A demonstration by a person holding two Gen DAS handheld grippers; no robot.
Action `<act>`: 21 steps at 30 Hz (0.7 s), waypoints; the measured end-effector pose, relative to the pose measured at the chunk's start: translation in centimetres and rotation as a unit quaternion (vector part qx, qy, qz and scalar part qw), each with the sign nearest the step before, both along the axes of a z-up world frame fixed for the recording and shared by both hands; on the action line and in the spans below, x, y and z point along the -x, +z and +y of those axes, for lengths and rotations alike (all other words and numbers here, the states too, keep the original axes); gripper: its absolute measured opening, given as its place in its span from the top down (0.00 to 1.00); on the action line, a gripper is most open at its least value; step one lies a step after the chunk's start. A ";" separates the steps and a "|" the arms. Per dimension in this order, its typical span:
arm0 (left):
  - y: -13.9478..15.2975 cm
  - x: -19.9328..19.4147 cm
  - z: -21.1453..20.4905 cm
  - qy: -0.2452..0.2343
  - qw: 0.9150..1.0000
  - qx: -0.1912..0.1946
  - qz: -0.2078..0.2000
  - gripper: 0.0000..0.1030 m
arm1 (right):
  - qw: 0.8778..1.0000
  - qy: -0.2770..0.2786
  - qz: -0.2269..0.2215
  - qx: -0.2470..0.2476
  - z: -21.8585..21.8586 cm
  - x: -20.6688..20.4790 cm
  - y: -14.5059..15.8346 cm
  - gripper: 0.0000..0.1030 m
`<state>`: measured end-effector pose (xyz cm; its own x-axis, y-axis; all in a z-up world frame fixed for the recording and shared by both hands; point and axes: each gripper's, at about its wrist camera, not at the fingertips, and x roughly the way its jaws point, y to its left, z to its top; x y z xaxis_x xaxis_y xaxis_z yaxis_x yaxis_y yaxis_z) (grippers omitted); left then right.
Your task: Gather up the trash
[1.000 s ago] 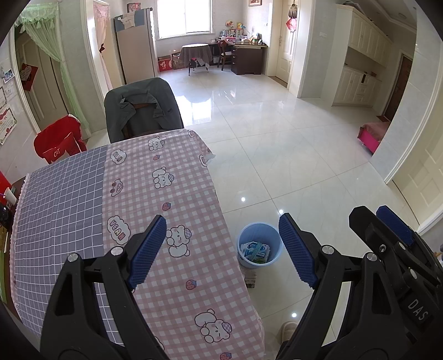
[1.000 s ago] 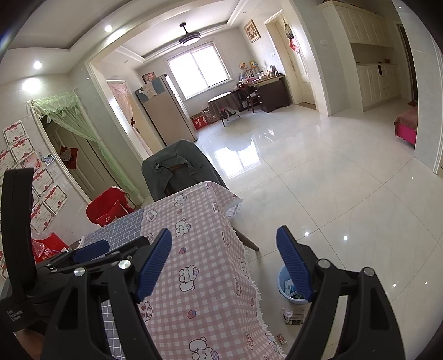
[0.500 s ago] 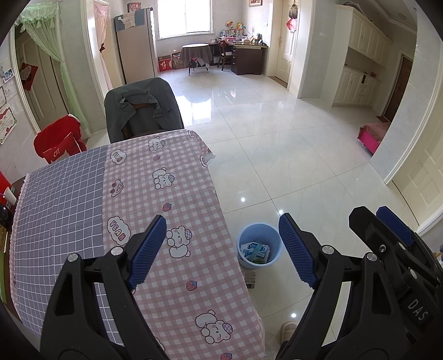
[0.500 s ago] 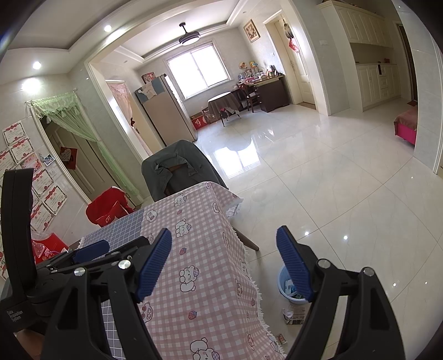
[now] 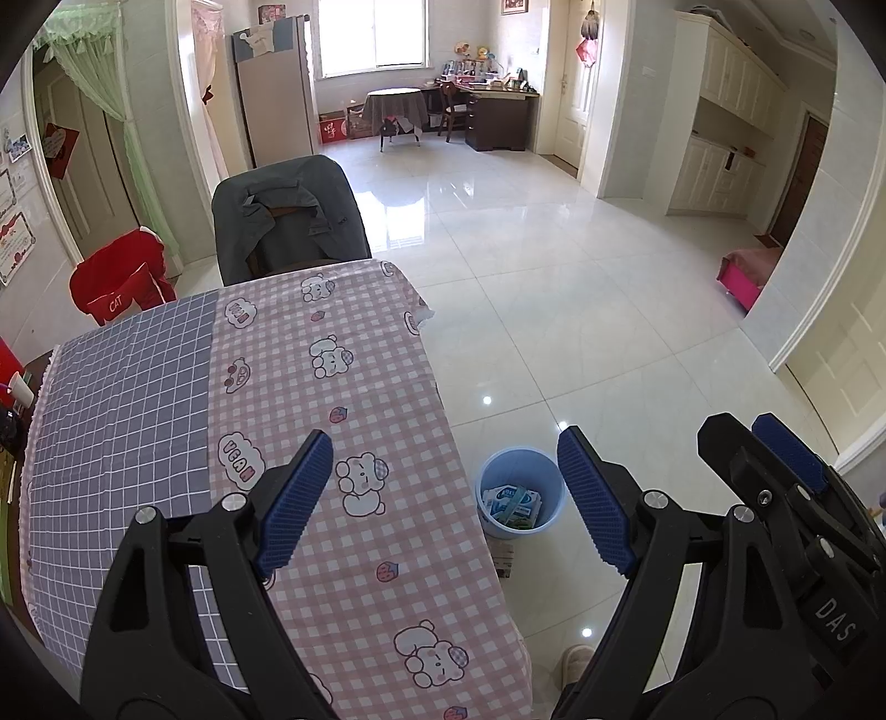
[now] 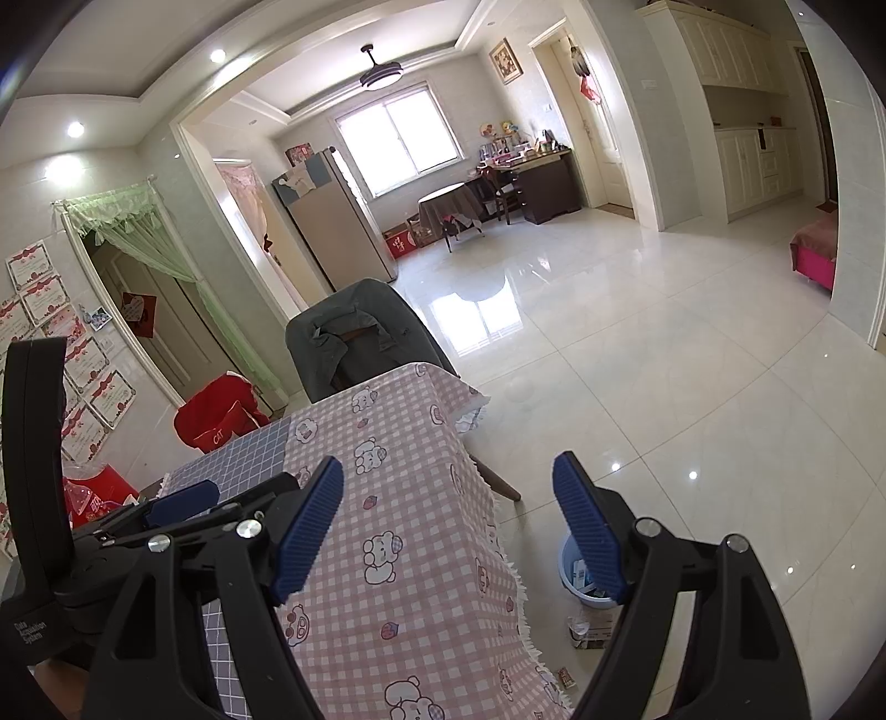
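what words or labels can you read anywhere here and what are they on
"CAT": on the red chair cover.
"VGAN", as best it reads: on the pink tablecloth.
"DAS": on the right tongs' body.
"Data Acquisition System": on the left tongs' body.
Too small or blurred: cartons in the blue bin, wall certificates, red box.

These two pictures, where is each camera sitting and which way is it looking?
Left wrist view: rides on the left gripper, open and empty, looking down over the checked tablecloth at the blue bin on the floor; the right gripper and a slipper toe show.
Right wrist view: rides on the right gripper, open and empty, looking flatter across the room; the left gripper shows.
Both share the tablecloth, bin, draped chair and far window.
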<state>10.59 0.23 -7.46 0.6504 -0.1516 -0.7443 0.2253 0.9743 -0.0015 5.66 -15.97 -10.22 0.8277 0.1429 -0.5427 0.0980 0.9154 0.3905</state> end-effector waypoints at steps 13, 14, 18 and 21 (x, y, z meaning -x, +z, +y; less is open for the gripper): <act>0.0 -0.1 0.3 0.000 1.000 0.000 0.000 0.20 | 1.000 0.000 0.000 0.000 0.0 0.0 0.1 0.25; 0.0 -0.1 0.3 0.000 1.000 0.000 0.000 0.20 | 1.000 0.001 0.000 -0.001 0.0 0.0 0.1 0.25; 0.2 -0.1 0.3 0.000 1.000 0.000 0.000 0.20 | 1.000 0.001 0.000 -0.001 0.0 -0.1 0.0 0.25; 0.2 -0.1 0.3 0.000 1.000 -0.001 -0.001 0.20 | 1.000 0.001 0.000 -0.001 0.1 0.0 0.1 0.25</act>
<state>10.68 0.53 -7.29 0.6517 -0.1502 -0.7435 0.2258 0.9742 0.0011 5.68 -15.83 -10.14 0.8273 0.1444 -0.5429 0.0971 0.9150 0.3915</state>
